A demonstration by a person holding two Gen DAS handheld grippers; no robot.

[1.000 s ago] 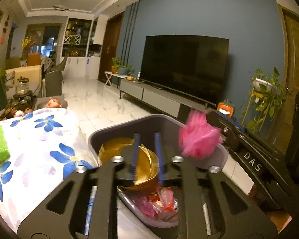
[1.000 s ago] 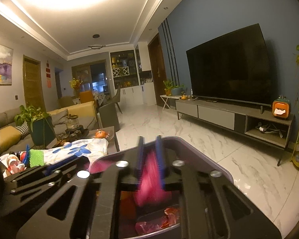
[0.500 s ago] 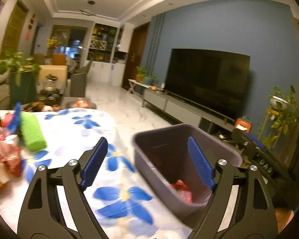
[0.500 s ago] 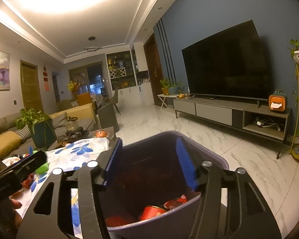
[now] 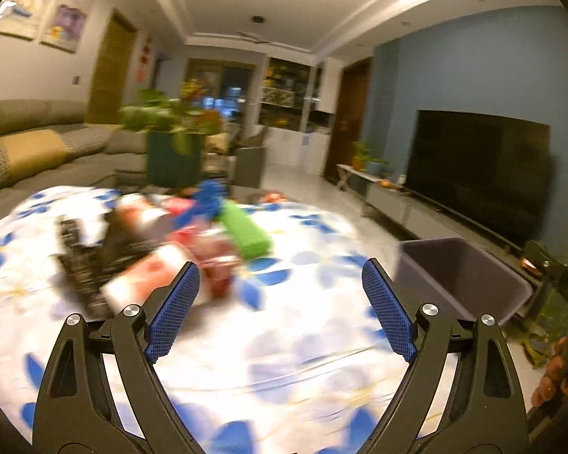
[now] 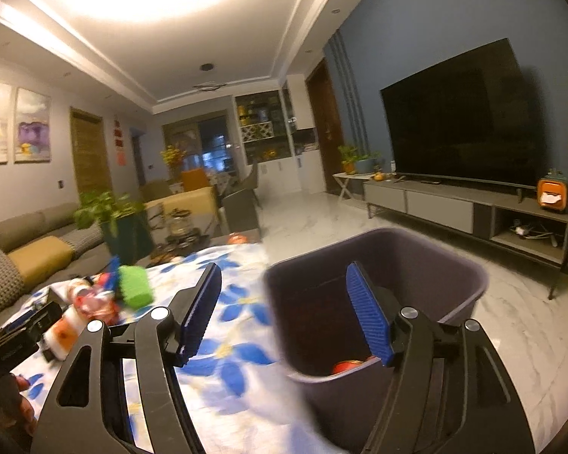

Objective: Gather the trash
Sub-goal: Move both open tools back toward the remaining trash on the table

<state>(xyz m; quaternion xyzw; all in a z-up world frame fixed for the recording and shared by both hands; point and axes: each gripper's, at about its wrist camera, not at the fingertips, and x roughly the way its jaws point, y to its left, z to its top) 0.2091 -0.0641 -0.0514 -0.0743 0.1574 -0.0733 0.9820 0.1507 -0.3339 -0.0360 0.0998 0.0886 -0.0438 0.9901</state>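
Observation:
My left gripper [image 5: 280, 302] is open and empty above the flowered tablecloth [image 5: 284, 348]. A blurred pile of trash [image 5: 163, 249] lies beyond its left finger: red and white wrappers, a green block [image 5: 246, 230], something blue. The grey bin [image 5: 462, 276] stands off the table's right edge. My right gripper [image 6: 284, 310] is also open and empty, its right finger over the grey bin [image 6: 378, 302] and its left finger over the flowered tablecloth [image 6: 227, 344]. Red trash [image 6: 346, 366] shows at the bin's bottom. The green block [image 6: 134, 287] and wrappers [image 6: 91, 302] lie at left.
A black remote-like object [image 5: 79, 253] lies in the pile. The other gripper's black body [image 6: 15, 336] and a hand [image 6: 15, 405] show at lower left. A TV [image 6: 458, 117] on a low stand fills the right wall; a sofa [image 5: 30, 147] and potted plant [image 5: 170, 143] stand behind the table.
Both grippers opened and dropped their loads, the gold plates and the pink pompom, into the bin. The left gripper then swung left over the table toward the pile; the right one shifted slightly left.

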